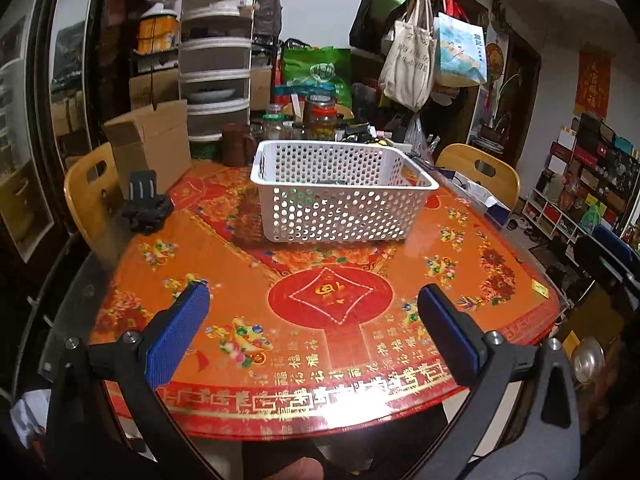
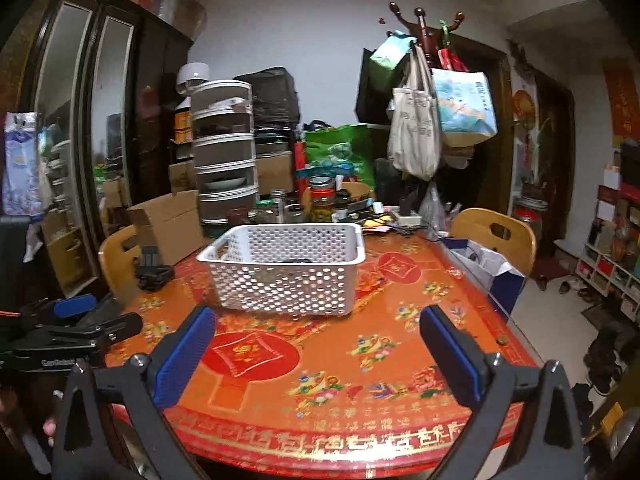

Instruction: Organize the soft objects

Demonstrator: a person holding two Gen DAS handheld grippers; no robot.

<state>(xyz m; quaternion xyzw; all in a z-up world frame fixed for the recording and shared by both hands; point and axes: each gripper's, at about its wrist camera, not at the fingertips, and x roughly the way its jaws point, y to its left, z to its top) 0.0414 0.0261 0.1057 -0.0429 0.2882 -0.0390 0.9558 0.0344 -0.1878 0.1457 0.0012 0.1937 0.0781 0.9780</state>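
A white perforated plastic basket [image 1: 340, 192] stands on the red and orange table [image 1: 280, 320]; it also shows in the right wrist view [image 2: 284, 268]. Something dark lies low inside it [image 2: 294, 261]; I cannot tell what. My left gripper [image 1: 312, 304] is open and empty above the table's near half, short of the basket. My right gripper [image 2: 316, 332] is open and empty, also in front of the basket. The left gripper shows at the left edge of the right wrist view [image 2: 76, 320]. No loose soft object shows on the table.
A black lump with a grey mount [image 1: 146, 204] lies at the table's left edge. A cardboard box [image 1: 150, 140], jars [image 1: 322, 120] and a tiered rack [image 1: 216, 68] crowd the far side. Wooden chairs [image 1: 90, 196] [image 1: 482, 172] flank the table. An open blue-white box [image 2: 488, 268] sits right.
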